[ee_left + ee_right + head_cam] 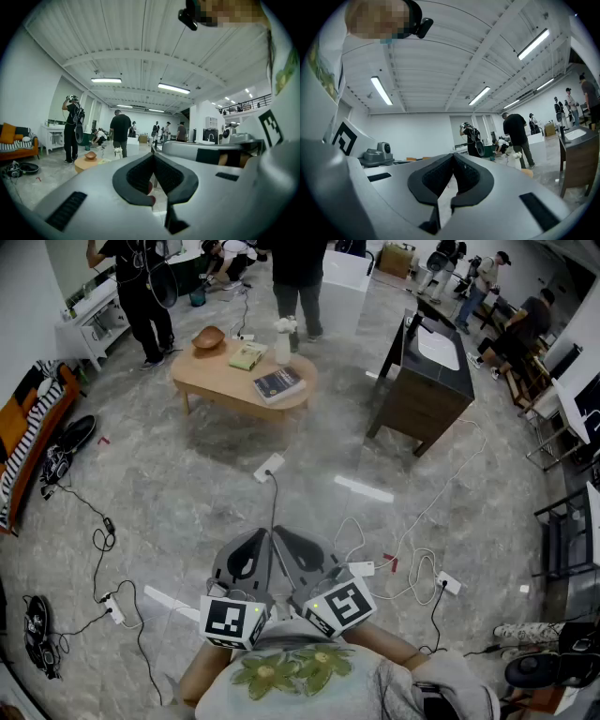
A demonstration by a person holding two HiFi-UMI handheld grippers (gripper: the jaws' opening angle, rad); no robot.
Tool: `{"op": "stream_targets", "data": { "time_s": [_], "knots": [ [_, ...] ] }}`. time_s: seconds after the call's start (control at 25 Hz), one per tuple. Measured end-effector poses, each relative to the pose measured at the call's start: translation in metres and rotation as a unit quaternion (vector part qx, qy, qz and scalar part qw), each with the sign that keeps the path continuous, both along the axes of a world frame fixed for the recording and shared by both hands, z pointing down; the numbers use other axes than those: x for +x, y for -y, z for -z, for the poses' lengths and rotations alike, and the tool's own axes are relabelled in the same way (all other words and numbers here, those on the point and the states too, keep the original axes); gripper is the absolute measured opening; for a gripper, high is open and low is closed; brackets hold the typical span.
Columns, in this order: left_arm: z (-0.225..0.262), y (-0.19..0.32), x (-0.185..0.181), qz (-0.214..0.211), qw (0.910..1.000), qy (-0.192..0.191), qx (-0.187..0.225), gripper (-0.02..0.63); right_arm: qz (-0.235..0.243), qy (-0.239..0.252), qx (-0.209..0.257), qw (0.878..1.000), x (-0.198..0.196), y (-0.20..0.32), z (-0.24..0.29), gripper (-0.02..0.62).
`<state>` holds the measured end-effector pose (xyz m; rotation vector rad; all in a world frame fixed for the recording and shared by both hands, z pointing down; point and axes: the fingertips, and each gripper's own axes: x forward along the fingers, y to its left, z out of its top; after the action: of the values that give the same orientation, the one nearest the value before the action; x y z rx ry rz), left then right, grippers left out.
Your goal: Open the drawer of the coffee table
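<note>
- While nothing is in reach, left tongs (153, 157) and right tongs (453, 156) sit side by side at the chest, each pressed together and empty. Likely a carry pose.
- Target coffee-table worktop (211, 377) stands well apart across the floor. No drawer visible from here.
- On it, bowl (208, 337): contents can't tell. White vase (283, 345) holds something white.

Grey marble-pattern floor (187, 484). Dark wooden washbasin cabinet (412, 409) stands right, orange sofa (28, 151) left. White ribbed ceiling (140, 37) carries fluorescent strip lights (174, 88); walls (408, 131) white.
</note>
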<state>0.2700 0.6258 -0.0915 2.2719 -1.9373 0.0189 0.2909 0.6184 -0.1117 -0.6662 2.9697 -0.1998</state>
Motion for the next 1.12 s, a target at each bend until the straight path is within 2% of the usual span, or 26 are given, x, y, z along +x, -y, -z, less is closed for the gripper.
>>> {"op": "stream_targets", "data": {
  "time_s": [0.24, 0.4, 0.52, 0.68, 0.88, 1.12],
  "knots": [
    [-0.001, 0.015, 0.008, 0.019, 0.9998, 0.0, -0.007, 0.009, 0.001, -0.011, -0.013, 1.0, 0.01, 0.012, -0.004, 0.018],
    [0.0, 0.027, 0.017, 0.032, 0.9995, 0.002, -0.006, 0.009, 0.026, 0.007, -0.013, 1.0, 0.02, 0.019, 0.002, 0.02],
    [0.001, 0.031, 0.021, 0.038, 0.9992, 0.005, 0.005, 0.009, 0.039, -0.007, -0.007, 0.999, 0.024, 0.023, -0.005, 0.02],
    [-0.002, 0.036, 0.019, 0.048, 0.9989, 0.001, 0.0, 0.009, 0.052, -0.009, -0.026, 0.998, 0.023, 0.027, -0.013, 0.02],
    [-0.009, 0.049, 0.005, 0.053, 0.9986, -0.002, -0.007, 0.009, 0.068, -0.01, -0.047, 0.997, 0.011, 0.035, -0.021, 0.02],
    [-0.029, 0.084, -0.028, 0.038, 0.999, -0.012, -0.02, 0.009, 0.056, -0.032, -0.059, 0.996, -0.021, 0.069, -0.037, 0.021]
  ]
}}
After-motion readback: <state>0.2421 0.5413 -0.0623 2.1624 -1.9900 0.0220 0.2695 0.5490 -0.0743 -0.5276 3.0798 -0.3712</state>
